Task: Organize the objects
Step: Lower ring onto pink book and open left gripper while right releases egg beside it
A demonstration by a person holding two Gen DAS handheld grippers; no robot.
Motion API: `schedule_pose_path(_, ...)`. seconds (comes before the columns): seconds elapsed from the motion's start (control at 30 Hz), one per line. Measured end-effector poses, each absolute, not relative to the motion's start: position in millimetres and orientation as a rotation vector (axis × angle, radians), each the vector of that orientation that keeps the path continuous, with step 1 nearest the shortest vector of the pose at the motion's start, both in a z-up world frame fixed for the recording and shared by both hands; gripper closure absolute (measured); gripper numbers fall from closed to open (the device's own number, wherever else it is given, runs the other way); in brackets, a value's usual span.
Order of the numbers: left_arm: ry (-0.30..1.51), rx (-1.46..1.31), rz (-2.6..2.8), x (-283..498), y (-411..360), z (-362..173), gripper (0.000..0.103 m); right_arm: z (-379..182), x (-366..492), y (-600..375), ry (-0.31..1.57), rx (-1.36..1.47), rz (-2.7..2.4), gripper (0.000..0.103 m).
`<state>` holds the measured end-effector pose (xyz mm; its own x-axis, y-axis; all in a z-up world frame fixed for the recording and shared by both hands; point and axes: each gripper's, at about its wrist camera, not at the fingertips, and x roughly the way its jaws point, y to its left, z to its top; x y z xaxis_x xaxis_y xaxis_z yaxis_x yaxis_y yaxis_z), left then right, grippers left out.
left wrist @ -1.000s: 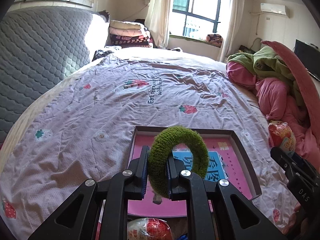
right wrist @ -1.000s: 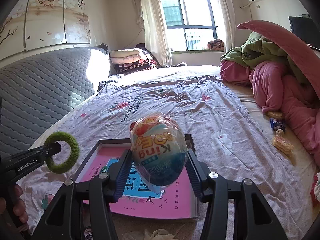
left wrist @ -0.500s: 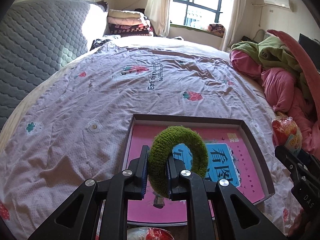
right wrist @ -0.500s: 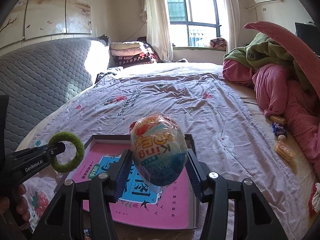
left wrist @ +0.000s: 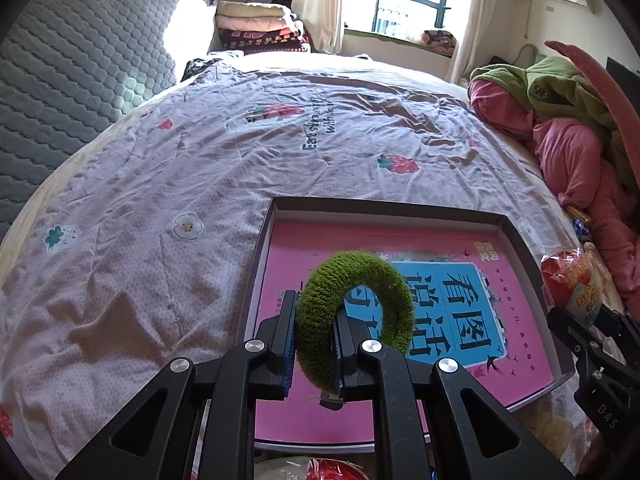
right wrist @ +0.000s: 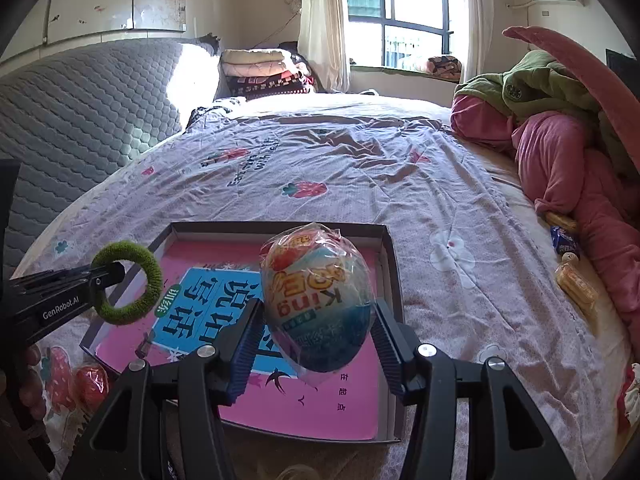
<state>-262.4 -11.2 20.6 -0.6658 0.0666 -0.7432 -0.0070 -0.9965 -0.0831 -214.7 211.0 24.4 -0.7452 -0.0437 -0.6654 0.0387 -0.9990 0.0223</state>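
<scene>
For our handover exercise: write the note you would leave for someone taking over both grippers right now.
Left gripper: shut on the green knitted ring, held above the box.
Right gripper: shut on the wrapped toy egg, also over the box.
The box holds only a pink book.
Done: both items picked up.
Left: set both in the box; snacks wait on the bedspread.

Left gripper (left wrist: 314, 344) fingers clamped narrow, raised; right gripper (right wrist: 316, 344) fingers spread wide, gripping, raised.

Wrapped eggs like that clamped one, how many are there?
2. One egg is clamped in the right gripper above the box; a red one lies on the bedspread beside the box's near left corner. More may be hidden.
</scene>
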Motion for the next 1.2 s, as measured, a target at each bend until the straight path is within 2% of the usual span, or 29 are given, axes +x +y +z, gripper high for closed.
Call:
schedule_pose_path(0.6, -0.151, -1.350, 2.765, -271.3, -4.1, -0.7, 0.088, -9.9, -233.6, 211.8, 0.072, 1.308, -2.831, 0.049)
schedule_pose_path(1.2, -0.201, -1.448, 2.747, -284.9, -3.1, -20.7, 0.088, -28.4, -255.8, 220.7, -0.014, 1.391, -2.805, 0.049)
